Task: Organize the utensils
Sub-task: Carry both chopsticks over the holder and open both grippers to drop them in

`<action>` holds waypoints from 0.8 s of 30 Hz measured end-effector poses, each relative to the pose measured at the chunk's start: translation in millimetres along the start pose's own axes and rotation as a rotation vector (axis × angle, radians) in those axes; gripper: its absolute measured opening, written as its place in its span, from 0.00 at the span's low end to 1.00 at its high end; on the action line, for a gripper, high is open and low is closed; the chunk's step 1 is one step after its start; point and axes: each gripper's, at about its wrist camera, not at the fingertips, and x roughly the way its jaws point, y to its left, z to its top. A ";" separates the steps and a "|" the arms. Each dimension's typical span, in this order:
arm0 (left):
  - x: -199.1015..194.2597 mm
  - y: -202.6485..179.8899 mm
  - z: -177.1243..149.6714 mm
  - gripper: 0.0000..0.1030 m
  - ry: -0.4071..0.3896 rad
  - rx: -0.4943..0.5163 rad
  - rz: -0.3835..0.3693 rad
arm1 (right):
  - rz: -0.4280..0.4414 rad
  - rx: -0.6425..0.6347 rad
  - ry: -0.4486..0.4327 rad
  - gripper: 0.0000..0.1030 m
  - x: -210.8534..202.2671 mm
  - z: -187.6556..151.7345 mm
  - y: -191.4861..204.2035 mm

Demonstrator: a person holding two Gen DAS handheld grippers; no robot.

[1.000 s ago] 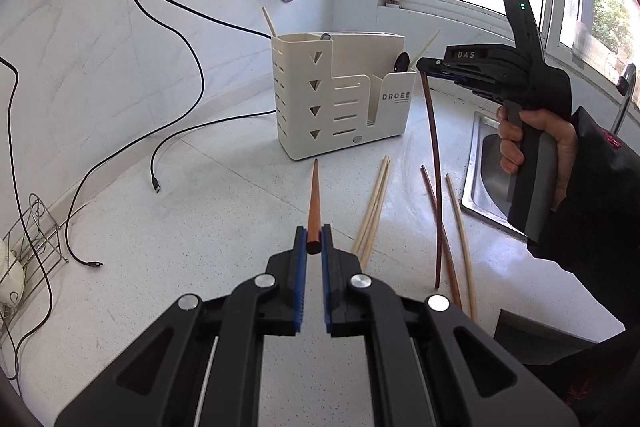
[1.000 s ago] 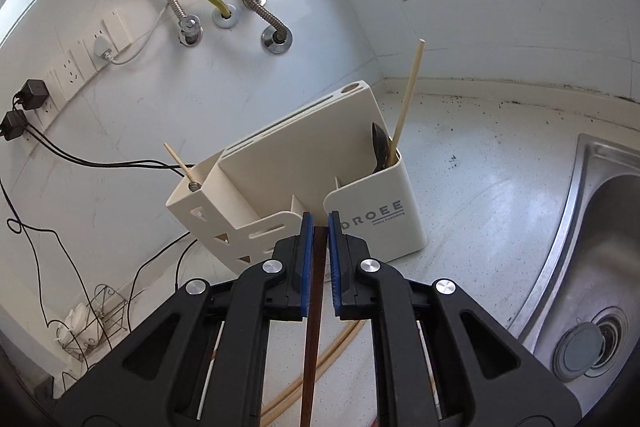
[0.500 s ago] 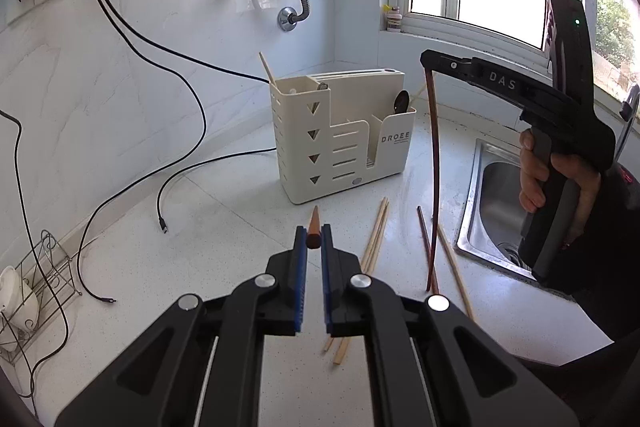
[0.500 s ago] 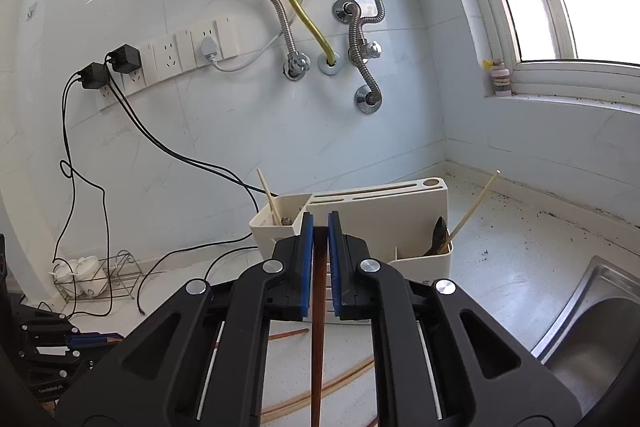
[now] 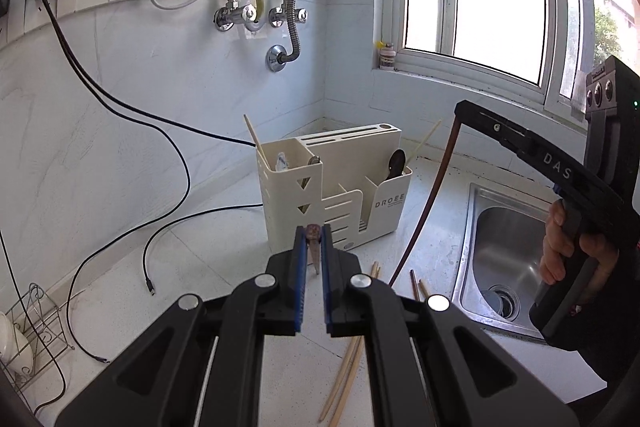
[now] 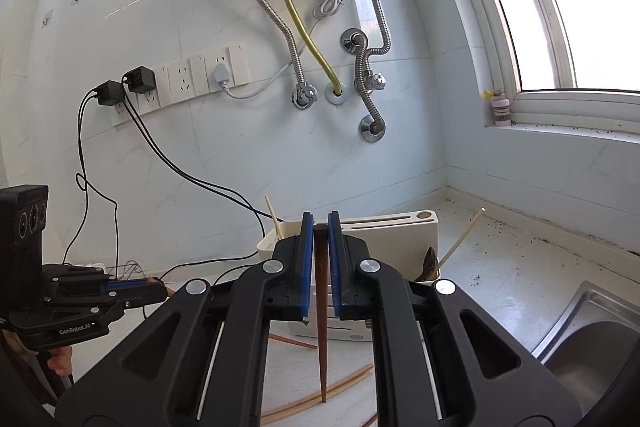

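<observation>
My left gripper (image 5: 313,231) is shut on a reddish-brown chopstick (image 5: 314,246) that hangs down between its pads. My right gripper (image 6: 321,225) is shut on a dark brown chopstick (image 6: 321,327), held upright by its thick end; it also shows in the left wrist view (image 5: 429,205). The cream utensil holder (image 5: 340,195) stands on the counter ahead of both, with a pale chopstick (image 5: 255,143) in its left compartment and a dark spoon (image 5: 396,163) and another pale stick in its right one. Several loose chopsticks (image 5: 352,351) lie on the counter below.
A steel sink (image 5: 508,255) lies to the right of the holder. Black cables (image 5: 160,235) trail over the counter at the left, beside a wire rack (image 5: 28,335). Pipes and sockets line the back wall. A window sill with a small bottle (image 5: 387,57) is at the right.
Both grippers have risen and tilted up with their chopsticks. The left chopstick has swung from pointing forward to hanging down. The holder now sits lower in both views.
</observation>
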 end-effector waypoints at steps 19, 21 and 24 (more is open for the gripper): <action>-16.6 3.6 60.1 0.06 -0.142 -0.047 -0.137 | 0.004 -0.032 -0.064 0.07 -18.5 59.9 -13.1; -22.4 5.4 71.2 0.06 -0.173 -0.052 -0.153 | -0.007 -0.044 -0.086 0.07 -19.0 73.2 -14.3; -32.5 9.3 90.6 0.06 -0.229 -0.062 -0.169 | -0.030 -0.056 -0.112 0.07 -16.6 93.6 -15.7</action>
